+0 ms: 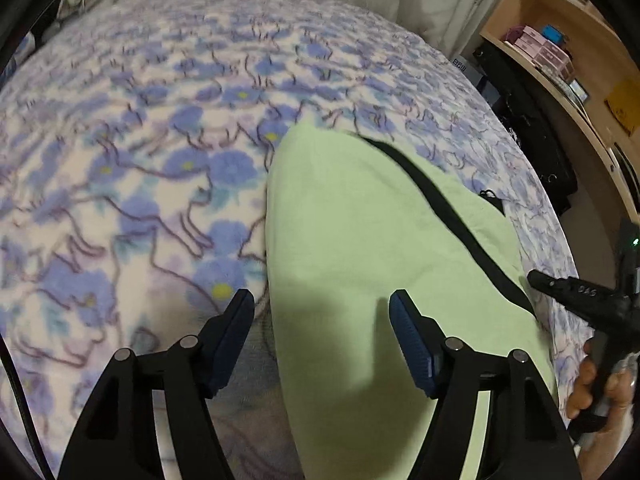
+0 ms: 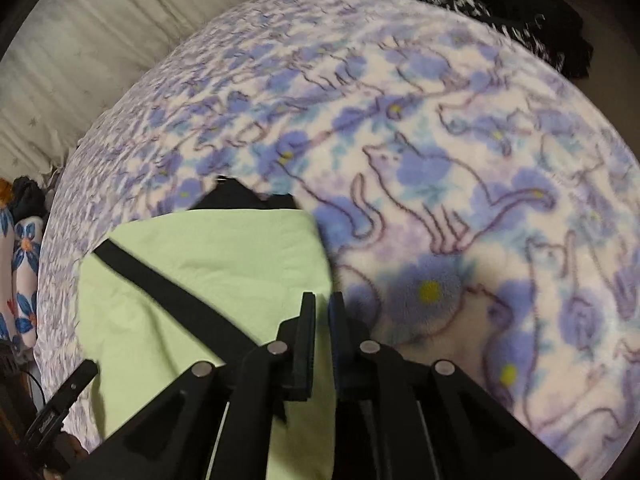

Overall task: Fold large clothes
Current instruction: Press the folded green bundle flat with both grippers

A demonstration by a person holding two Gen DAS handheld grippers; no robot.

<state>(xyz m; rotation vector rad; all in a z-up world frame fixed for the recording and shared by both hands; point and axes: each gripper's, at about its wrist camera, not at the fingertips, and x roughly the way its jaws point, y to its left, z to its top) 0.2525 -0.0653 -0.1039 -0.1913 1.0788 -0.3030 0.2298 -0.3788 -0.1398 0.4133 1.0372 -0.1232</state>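
Note:
A light green garment (image 1: 360, 240) with a black strip (image 1: 448, 212) across it lies folded on the bed. In the left wrist view my left gripper (image 1: 322, 312) stands open, with the garment's left edge running between its fingers and neither pad pressing on it. At the garment's right edge my right gripper (image 1: 560, 288) shows, with a person's hand (image 1: 588, 388) on its handle. In the right wrist view my right gripper (image 2: 322, 308) is shut on the right edge of the green garment (image 2: 224, 256). The left gripper (image 2: 68, 392) shows at the lower left.
A fleece blanket (image 1: 140, 160) with blue flowers and cat outlines covers the bed. Pale curtains (image 2: 80, 52) hang behind it. A wooden shelf (image 1: 580, 52) with small boxes and a black bag (image 1: 536, 144) stand to the right. Dark fringed cloth (image 2: 520, 12) lies at the far edge.

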